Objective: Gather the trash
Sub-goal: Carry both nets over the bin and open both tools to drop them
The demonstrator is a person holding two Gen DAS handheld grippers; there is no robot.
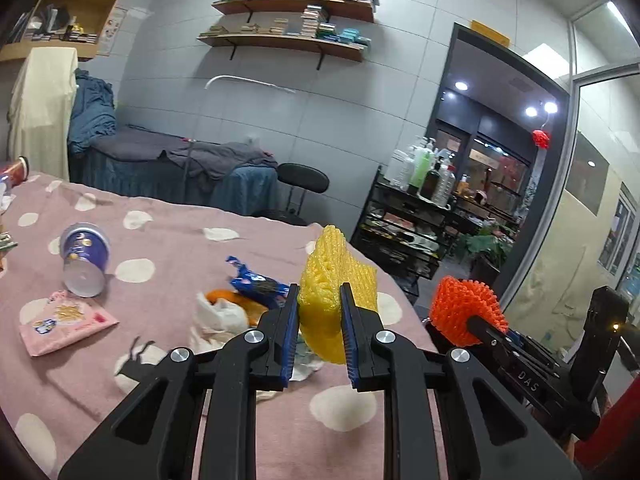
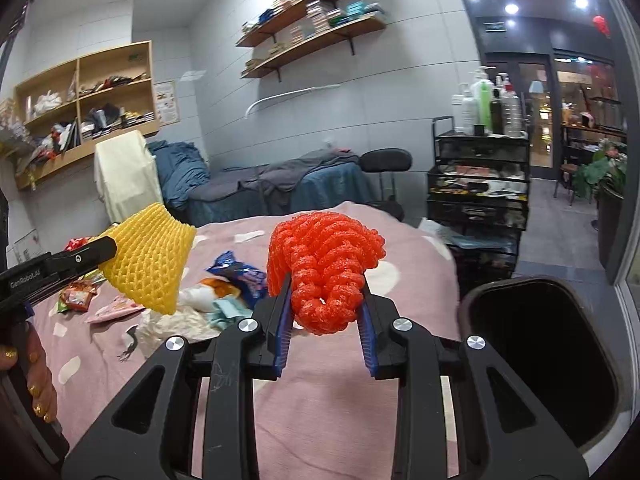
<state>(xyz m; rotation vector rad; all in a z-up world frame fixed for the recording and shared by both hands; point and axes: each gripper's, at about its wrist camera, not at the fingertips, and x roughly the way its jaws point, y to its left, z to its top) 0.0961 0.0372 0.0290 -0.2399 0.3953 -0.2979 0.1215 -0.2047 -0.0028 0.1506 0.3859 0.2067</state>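
Gripping a yellow foam fruit net (image 1: 336, 300) between its blue-padded jaws, the left gripper (image 1: 320, 320) carries it clear above the pink polka-dot bedspread (image 1: 160, 380), the net squeezed narrow at the pinch and flaring free above it. The right gripper (image 2: 324, 308) does the same with an orange-red foam fruit net (image 2: 324, 272), its jaws drawn in on the crumpled lower end so the bulk mushrooms out on top. Both nets are soft and springy, so a tight pinch low on the body looks like the way to keep them from slipping loose while carried. A black trash bin (image 2: 472, 312) stands open just off the bed's edge, to the right of the right gripper, which probably explains why both loads are held up off the cloth and toward that side. More litter lies on the bedspread: a tipped purple paper cup (image 1: 85, 258), a pink snack packet (image 1: 66, 320), a blue snack wrapper (image 1: 258, 284) and crumpled white tissue (image 1: 220, 316) bunched together near the middle. By my judgement the collecting is only partly done, with these pieces yet to go.
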